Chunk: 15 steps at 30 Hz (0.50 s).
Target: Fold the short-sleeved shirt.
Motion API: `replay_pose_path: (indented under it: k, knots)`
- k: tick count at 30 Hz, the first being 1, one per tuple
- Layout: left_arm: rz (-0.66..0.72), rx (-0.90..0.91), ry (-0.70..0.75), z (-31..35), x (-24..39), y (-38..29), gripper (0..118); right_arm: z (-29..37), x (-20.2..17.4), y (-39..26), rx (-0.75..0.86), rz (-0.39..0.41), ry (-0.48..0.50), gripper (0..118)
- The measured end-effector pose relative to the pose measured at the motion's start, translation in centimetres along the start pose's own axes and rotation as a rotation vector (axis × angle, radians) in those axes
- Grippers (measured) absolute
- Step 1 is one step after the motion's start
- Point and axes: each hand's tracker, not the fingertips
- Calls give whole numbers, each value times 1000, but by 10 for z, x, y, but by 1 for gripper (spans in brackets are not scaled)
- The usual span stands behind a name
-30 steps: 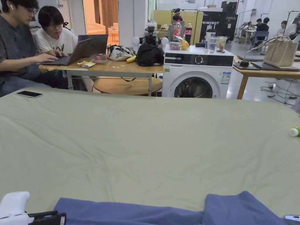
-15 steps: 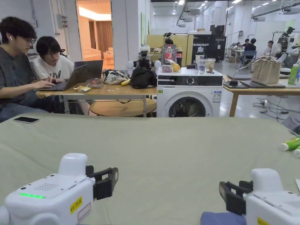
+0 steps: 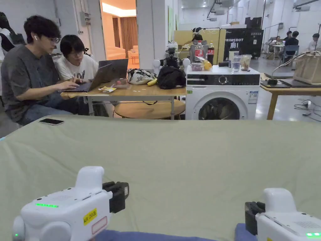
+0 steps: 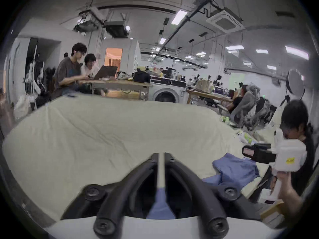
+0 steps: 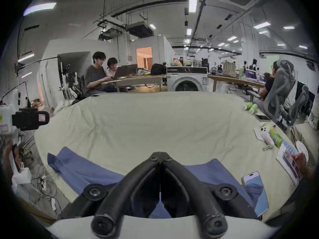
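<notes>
Blue cloth, the short-sleeved shirt (image 5: 82,172), lies flat along the near edge of the tabletop (image 3: 175,157), which is covered in a pale green sheet. In the head view only thin strips of the shirt show at the bottom edge, under and between the two claws.

The left claw (image 4: 160,158) is held above the shirt's left part with its jaws drawn almost together, a thin slit of sheet showing between them and nothing caught in the slit. In the right gripper view it shows from the side at the far left, clear of the tabletop. The right claw (image 5: 160,154) is up over the shirt's middle with its jaws pressed tip to tip, empty; the cloth spreads to both sides below it. From the head view both claws sit low in front, the left one (image 3: 120,196) pointing across the sheet.

A phone (image 5: 255,191) lies partly on the shirt's right end. Farther along the right edge are a small plush toy (image 5: 266,135) and green bottles (image 5: 250,107). A dark phone (image 3: 51,121) rests at the far left corner. Beyond the tabletop stand a washing machine (image 3: 222,94) and a wooden desk where two people (image 3: 50,69) sit at laptops.
</notes>
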Motion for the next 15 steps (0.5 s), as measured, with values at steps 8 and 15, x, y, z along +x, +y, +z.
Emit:
replay_pose_path:
  k: [8, 15]
  knots:
    - [483, -93, -60, 26, -141, -62, 100, 18, 9, -12, 31, -16, 78, 0]
    - [808, -212, -106, -20, -184, -126, 49, 16, 10, -15, -9, -31, 109, 0]
